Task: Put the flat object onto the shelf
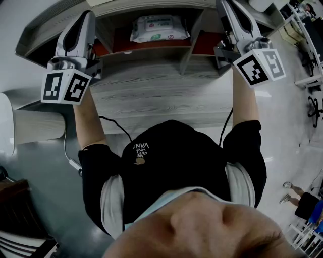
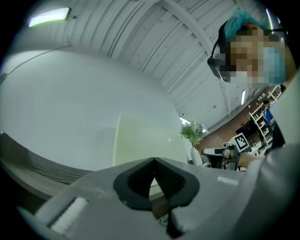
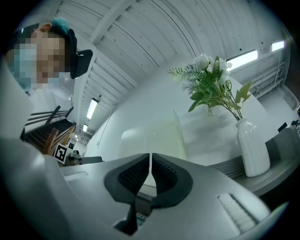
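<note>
The flat object is a white pack of wipes [image 1: 159, 27] with a green label. It lies in the middle compartment of the grey wooden shelf [image 1: 151, 55] at the top of the head view. My left gripper [image 1: 87, 17] is raised at the shelf's left end, apart from the pack. Its jaws [image 2: 153, 160] are shut with nothing between them. My right gripper [image 1: 226, 7] is raised at the right of the same compartment. Its pads [image 3: 161, 171] stand almost together, with nothing between them. Both grippers point upward at the white wall and ceiling.
A grey wooden desk top [image 1: 151, 98] lies below the shelf. A white vase with flowers [image 3: 252, 147] stands on the shelf's top at the right. A ribbed white cylinder [image 1: 38, 126] is at the left. Another person [image 1: 305, 201] stands on the floor at the lower right.
</note>
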Demonstrator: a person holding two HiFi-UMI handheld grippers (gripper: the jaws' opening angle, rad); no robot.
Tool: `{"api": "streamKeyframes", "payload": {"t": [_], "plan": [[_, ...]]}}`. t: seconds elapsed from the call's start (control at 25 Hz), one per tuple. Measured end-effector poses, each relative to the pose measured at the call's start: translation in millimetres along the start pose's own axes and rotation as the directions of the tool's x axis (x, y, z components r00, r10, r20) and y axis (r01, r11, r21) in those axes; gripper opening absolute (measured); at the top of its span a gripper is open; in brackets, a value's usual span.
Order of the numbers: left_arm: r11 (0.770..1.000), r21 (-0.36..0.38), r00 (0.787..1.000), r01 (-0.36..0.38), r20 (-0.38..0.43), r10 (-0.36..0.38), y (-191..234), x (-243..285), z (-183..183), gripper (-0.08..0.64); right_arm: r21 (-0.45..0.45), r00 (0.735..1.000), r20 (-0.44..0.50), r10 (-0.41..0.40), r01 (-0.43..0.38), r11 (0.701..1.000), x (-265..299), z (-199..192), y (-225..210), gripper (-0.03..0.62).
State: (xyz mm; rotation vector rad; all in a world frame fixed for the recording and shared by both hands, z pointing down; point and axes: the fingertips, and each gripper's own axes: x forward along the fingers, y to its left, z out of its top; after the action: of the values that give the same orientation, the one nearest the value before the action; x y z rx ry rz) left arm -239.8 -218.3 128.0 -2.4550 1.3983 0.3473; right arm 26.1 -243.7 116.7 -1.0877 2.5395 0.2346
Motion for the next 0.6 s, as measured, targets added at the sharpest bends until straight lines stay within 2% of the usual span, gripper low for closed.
{"api": "streamKeyframes", "payload": {"t": [0.12,0.6], "plan": [[1.000,-0.004,1.000,-0.004,0.001,0.004,-6.0,-2.0,-3.1,0.002,0.008,1.000,-0.003,0.011,-0.011,1.000,-5.9,-2.9,2.1,0.002],[0.999,-0.002,0.999,-0.038,-0.012,0.038,-37.5,-15.1,-19.5,0.002,0.029,0.996,-0.013,0.084,-0.084,0.996,-31.6,-18.3,11.3,0.000]]}}
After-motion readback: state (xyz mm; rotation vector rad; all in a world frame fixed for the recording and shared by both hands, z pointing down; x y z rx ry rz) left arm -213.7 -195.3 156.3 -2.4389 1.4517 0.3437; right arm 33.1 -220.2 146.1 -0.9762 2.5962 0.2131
